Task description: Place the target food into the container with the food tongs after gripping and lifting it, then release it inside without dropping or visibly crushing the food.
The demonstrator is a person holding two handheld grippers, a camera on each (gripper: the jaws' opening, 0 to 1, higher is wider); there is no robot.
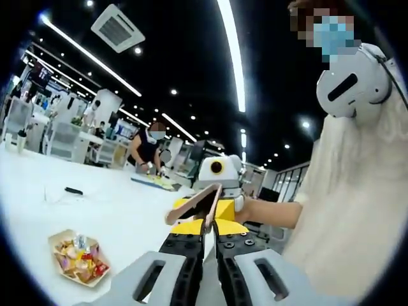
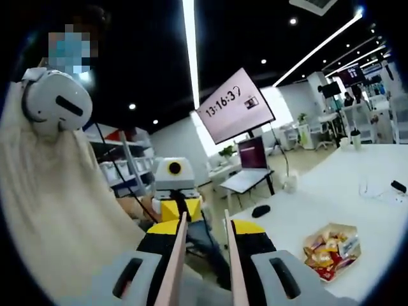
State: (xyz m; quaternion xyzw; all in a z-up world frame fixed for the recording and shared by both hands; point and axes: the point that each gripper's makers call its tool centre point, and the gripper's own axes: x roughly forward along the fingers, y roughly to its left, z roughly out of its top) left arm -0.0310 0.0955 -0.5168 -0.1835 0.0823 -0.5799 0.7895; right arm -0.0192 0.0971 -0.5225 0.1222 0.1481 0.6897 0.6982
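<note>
A shallow paper tray of several wrapped snacks lies on the white table, low and left of my left gripper. That gripper's black jaws stand together with nothing between them. My right gripper is shut on wooden food tongs; their two arms run apart along its yellow-tipped jaws and hold nothing. The same tray lies to the lower right of the tongs. In the left gripper view the right gripper faces me with the tongs. The left gripper is seen straight ahead in the right gripper view.
The person holding both grippers stands close, in a pale sleeve and a white headset. On the table are a black pen-like item, a mouse, a laptop and a cable. A screen stands behind.
</note>
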